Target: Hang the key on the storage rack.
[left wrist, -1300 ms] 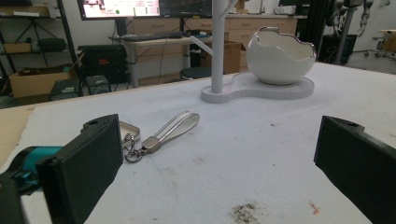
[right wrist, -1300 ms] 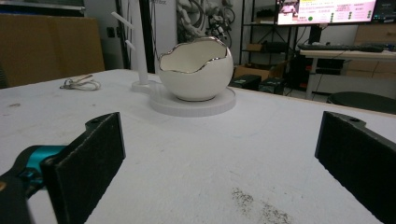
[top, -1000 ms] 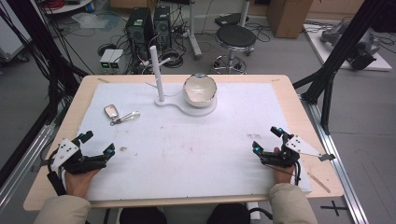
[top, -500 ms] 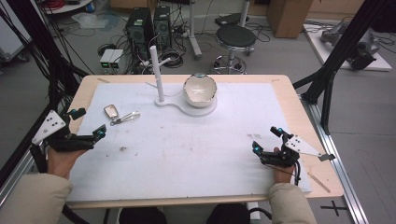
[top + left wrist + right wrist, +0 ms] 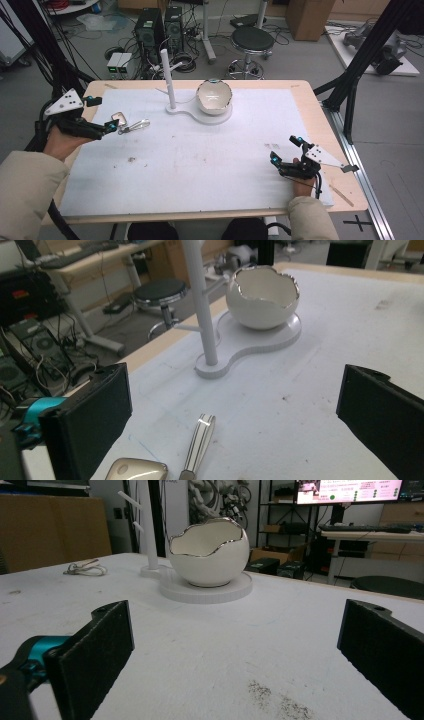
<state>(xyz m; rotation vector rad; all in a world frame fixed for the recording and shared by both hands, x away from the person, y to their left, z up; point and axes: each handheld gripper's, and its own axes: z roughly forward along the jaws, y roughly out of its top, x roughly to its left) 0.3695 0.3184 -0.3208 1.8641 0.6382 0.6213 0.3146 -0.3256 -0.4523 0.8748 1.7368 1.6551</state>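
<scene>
The left claw (image 5: pixel 102 114), jaws wide and empty, has swung up to the keyring (image 5: pixel 129 123), left of the eggshell bowl (image 5: pixel 214 97), ready to grasp; the right claw (image 5: pixel 286 150) waits open.

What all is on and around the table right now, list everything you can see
Key fob: one, silver, left part of the table, just ahead of the left gripper.
Metal clip: one, shiny, lying right beside the fob.
Stand: one, white post with pegs on a flat base, table's far middle.
Egg-shaped bowl: one, white with silvery jagged rim, on the stand's base.
Table: one, white mat over wood edge.
Stool: one, black, floor beyond the table.
Computer towers: two, black, floor behind.
Left gripper: open, raised by the fob.
Right gripper: open, near right.
</scene>
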